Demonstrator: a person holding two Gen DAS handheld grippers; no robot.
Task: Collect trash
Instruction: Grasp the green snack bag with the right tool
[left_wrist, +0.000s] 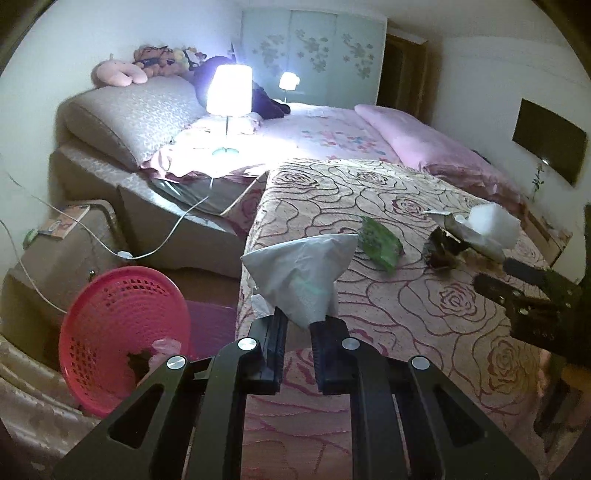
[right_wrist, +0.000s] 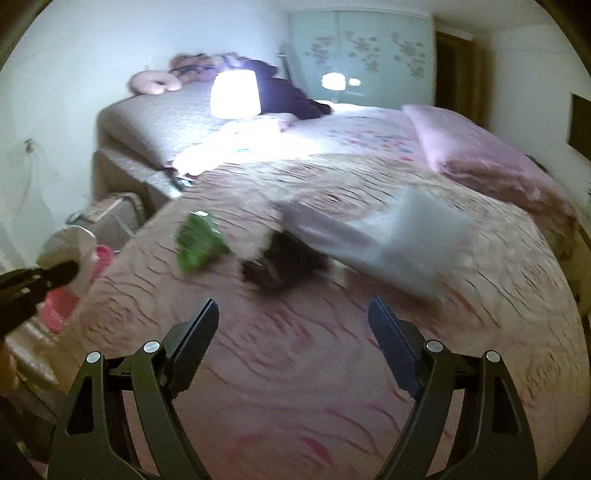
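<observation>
My left gripper (left_wrist: 299, 321) is shut on a crumpled white tissue (left_wrist: 301, 271), held above the left edge of the rose-patterned blanket (left_wrist: 406, 317). A pink mesh basket (left_wrist: 122, 332) stands on the floor down to the left, with a few scraps inside. Further along the blanket lie a green wrapper (left_wrist: 382, 243), a dark torn packet (left_wrist: 445, 251) and a white plastic bag (left_wrist: 491, 225). My right gripper (right_wrist: 291, 321) hangs open over the blanket, nothing between its fingers; the green wrapper (right_wrist: 199, 242), dark packet (right_wrist: 284, 264) and white bag (right_wrist: 391, 243) lie ahead of it, blurred.
A lit lamp (left_wrist: 229, 90) stands on the bed near the grey headboard cushion (left_wrist: 136, 114). A pink pillow (left_wrist: 424, 140) lies at the far right. A beige nightstand (left_wrist: 62, 243) with white cables stands beside the basket. A wardrobe (left_wrist: 314, 55) fills the back wall.
</observation>
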